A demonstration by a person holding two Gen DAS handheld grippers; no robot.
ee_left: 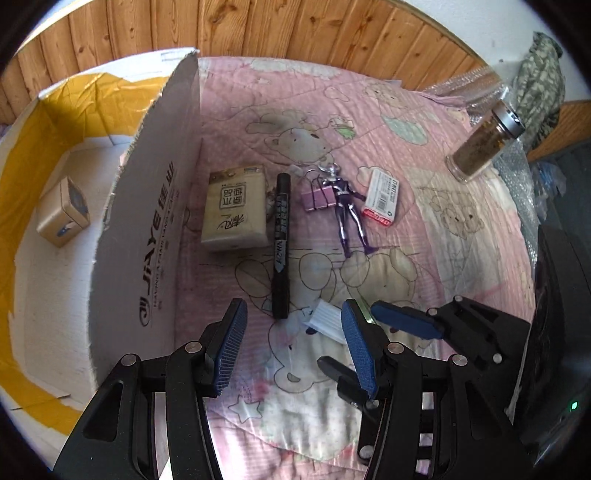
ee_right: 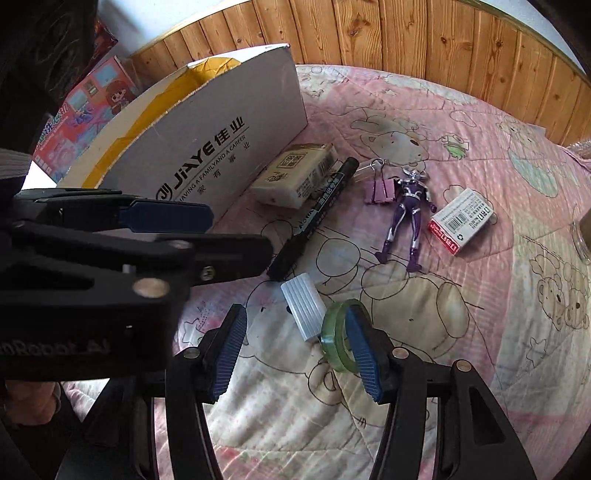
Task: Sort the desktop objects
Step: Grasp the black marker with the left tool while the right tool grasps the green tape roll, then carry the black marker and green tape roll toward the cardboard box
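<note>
On the pink quilt lie a tissue pack, a black marker, a purple binder clip, a purple figure, a staple box, a white ribbed block and a green tape roll. My left gripper is open above the quilt beside the white block. My right gripper is open, its right fingertip inside the tape roll's ring. The right gripper also shows in the left wrist view.
A white cardboard box with yellow tape stands at the left, with a small tan box inside. A glass spice jar lies at the right. Wooden wall panels run behind. A colourful toy box sits beyond the carton.
</note>
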